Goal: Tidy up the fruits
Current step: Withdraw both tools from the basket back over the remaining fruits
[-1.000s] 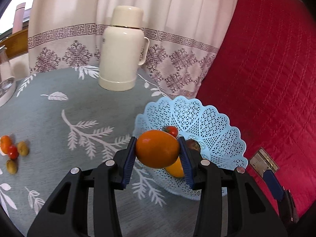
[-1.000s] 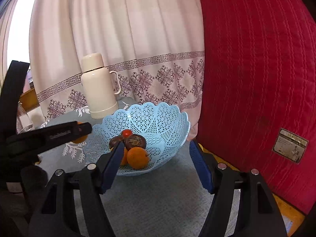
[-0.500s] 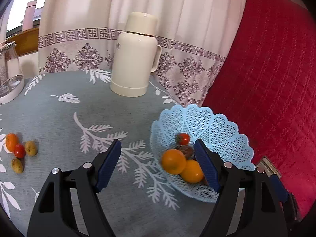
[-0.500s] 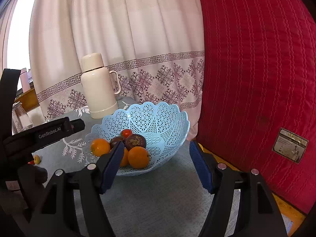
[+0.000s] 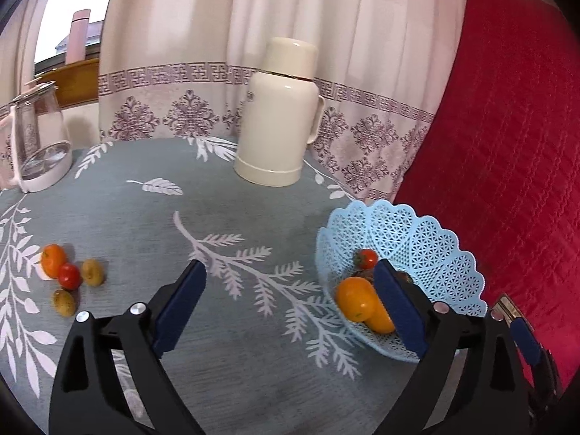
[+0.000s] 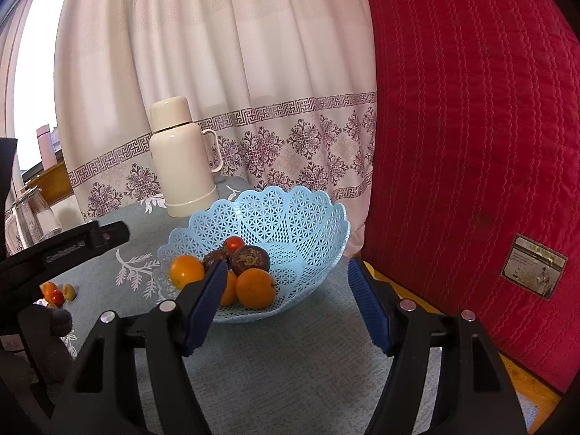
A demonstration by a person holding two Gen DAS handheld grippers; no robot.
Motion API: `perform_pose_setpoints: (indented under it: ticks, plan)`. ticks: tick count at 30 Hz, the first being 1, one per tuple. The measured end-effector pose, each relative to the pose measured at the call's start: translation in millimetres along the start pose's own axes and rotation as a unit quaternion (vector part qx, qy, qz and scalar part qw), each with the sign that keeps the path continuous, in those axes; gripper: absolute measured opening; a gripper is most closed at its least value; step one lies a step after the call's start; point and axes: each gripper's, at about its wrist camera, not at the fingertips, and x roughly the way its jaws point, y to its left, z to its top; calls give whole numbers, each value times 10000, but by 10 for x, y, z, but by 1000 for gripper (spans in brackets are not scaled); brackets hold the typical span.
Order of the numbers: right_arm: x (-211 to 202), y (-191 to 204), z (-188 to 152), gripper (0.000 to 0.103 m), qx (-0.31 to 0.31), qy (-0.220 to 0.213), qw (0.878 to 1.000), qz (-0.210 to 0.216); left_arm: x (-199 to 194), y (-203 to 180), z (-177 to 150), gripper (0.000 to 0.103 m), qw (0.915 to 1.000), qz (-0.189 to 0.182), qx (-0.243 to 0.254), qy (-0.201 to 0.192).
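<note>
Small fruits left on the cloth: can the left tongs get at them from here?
Probably yes. The left tongs hold nothing, jaws opening wide, and only bare tablecloth lies between them and the loose fruit cluster off to their left. The basket sits on the opposite side, out of the way.

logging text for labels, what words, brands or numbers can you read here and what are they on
Pale lettering on the side of the left tool's black arm: blurred, not readable here.
Small dark mark on the cream thermos: too small to read.
Metal plate on the red quilted cushion: print and a small picture, too blurred to read.
Nothing else carries text.
</note>
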Motion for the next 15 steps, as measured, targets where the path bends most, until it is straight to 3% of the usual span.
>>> perform_pose_setpoints:
  ticks: [15]
  plan:
    - [29,83,9,77,-194,57,9998,51,-333,620,-48,97,9961,786,-332,-234]
